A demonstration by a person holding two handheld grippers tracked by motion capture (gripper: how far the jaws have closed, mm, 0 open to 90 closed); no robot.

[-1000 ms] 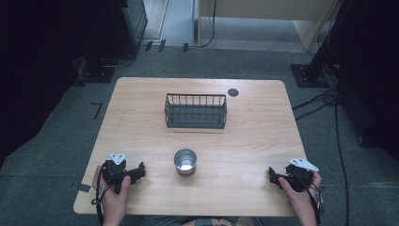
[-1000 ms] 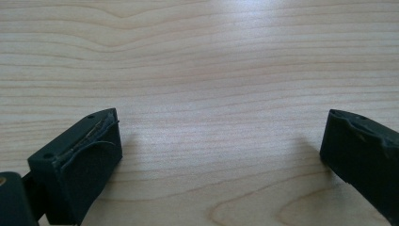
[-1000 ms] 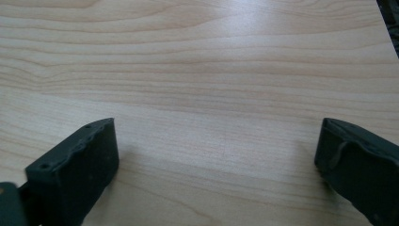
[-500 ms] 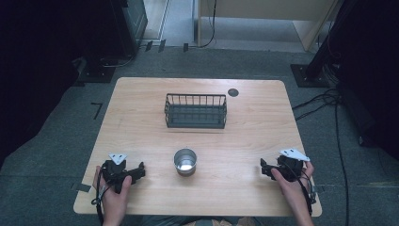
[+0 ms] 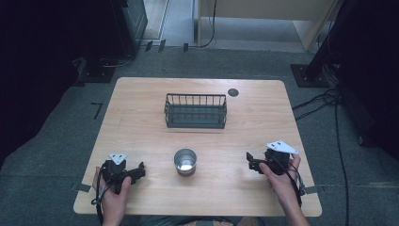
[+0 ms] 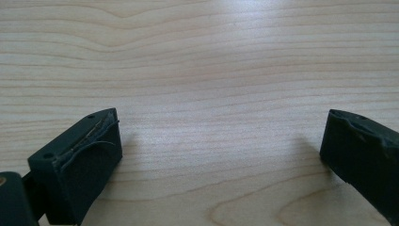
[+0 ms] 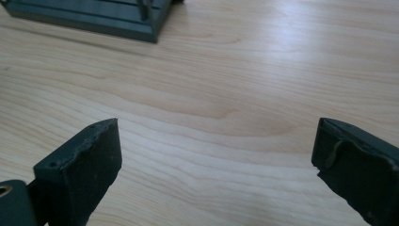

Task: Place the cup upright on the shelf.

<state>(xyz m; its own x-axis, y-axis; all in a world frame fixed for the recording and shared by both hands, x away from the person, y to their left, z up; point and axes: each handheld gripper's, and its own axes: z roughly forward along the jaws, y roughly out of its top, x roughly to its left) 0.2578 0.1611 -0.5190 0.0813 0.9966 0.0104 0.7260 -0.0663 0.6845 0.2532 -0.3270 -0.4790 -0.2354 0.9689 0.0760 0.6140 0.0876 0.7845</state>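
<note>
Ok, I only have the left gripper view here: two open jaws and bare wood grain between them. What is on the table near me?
Observer: A metal cup stands between the left gripper and the right gripper, touching neither.
Operator: Anything beyond the cup?
Observer: A dark wire basket sits farther back, mid table.
Operator: Is the right gripper ready?
Observer: Its jaws are wide apart with nothing between them, and they face the basket's corner.
</note>
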